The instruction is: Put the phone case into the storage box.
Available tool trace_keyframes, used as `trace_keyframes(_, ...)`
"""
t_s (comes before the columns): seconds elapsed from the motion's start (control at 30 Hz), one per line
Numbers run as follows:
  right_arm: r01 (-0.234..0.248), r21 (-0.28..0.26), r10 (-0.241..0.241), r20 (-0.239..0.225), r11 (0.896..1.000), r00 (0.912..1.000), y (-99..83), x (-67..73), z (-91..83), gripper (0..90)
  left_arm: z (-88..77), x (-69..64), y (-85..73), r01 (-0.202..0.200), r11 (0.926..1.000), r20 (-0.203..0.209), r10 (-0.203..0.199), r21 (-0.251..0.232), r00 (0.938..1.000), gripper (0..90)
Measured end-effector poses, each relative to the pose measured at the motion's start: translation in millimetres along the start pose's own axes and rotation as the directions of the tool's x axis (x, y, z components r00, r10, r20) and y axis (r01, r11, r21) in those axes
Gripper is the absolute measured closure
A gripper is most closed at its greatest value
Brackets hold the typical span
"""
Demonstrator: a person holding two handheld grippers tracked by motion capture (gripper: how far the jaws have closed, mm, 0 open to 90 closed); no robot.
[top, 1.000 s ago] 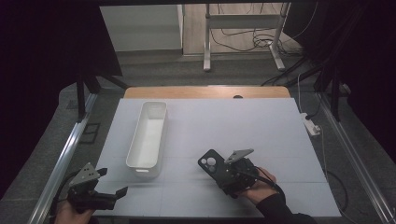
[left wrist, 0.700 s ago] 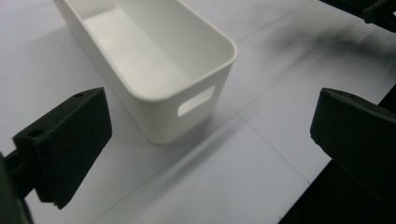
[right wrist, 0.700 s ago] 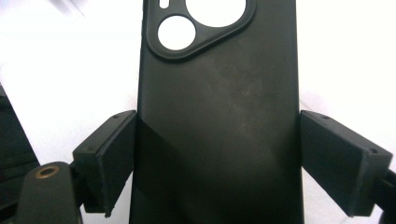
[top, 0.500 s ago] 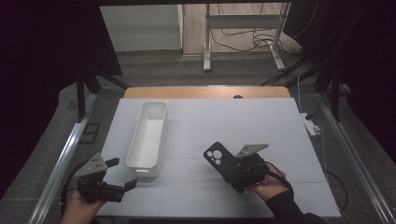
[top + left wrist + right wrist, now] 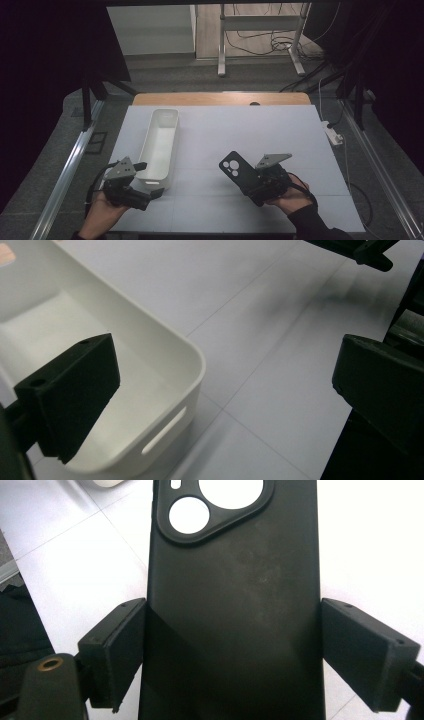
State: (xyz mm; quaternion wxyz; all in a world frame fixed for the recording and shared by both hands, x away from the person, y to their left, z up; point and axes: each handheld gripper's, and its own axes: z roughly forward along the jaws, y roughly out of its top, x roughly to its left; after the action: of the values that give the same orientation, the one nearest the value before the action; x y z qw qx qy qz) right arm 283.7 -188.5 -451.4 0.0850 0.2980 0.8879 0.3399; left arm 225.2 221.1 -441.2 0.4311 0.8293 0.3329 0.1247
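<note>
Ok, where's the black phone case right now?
In the high view the black phone case is right of centre near the table's front edge, clamped by its long sides in the right tongs, right of the white bin.

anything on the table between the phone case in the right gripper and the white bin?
Nothing visible. The right gripper grips the black phone case by its edges; bare white table lies between it and the white bin. The left gripper, open, hovers at the bin's near end.
</note>
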Motion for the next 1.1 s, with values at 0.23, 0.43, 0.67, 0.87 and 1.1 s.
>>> trace_keyframes(0.23,0.003,-0.010,-0.003,-0.011,1.000,0.9999,0.2,-0.9,-3.4,14.7,16.2,-2.3,10.9,-0.026,0.9997,0.049,0.026,-0.001,0.9985,0.0)
trace_keyframes(0.43,0.007,-0.025,-0.008,-0.030,1.000,0.9995,0.5,-1.4,-6.0,14.7,28.4,-4.9,21.3,-0.045,0.9990,0.086,0.045,-0.009,0.9953,0.0)
trace_keyframes(0.67,0.012,-0.039,-0.014,-0.041,0.999,0.9991,0.9,-1.3,-8.4,14.8,43.2,-5.3,33.3,-0.059,0.9978,0.124,0.063,-0.031,0.9903,0.0)
trace_keyframes(0.87,0.023,-0.057,-0.026,-0.059,0.998,0.9979,1.4,-1.4,-10.5,14.8,55.6,-6.6,41.6,-0.086,0.9959,0.152,0.090,-0.028,0.9844,0.0)
trace_keyframes(1.1,0.032,-0.073,-0.037,-0.078,0.997,0.9963,2.5,-0.9,-11.7,14.8,63.7,-6.7,51.0,-0.110,0.9933,0.168,0.114,-0.034,0.9792,0.0)
